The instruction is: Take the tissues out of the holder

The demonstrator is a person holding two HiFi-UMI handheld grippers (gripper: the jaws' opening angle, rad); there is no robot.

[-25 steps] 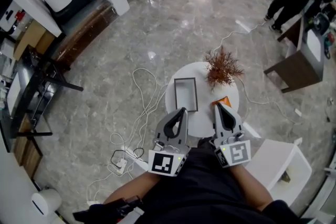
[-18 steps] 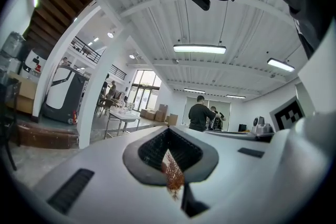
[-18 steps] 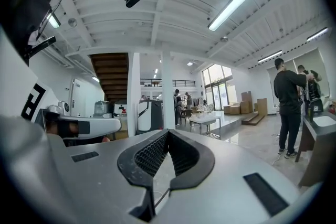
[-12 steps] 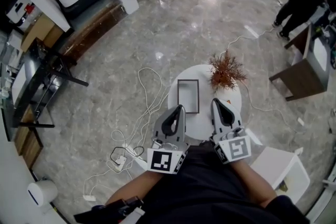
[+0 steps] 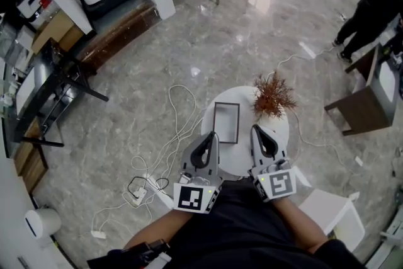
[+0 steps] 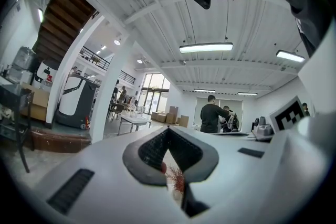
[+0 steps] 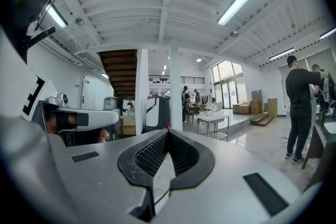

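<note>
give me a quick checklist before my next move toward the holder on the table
1. Holder in sight: ok. The holder lies flat on the table.
2. Holder's contents visible: cannot tell. Its inside looks plain grey in the head view.
3. Tongs open to grasp: not ok. Left tongs and right tongs are both shut and empty.
4. Tongs aimed at the holder: not ok. Both point level, over the table's near edge.
5. Path clear: ok, probably. The plant stands to the right of the holder, apart from it.
</note>
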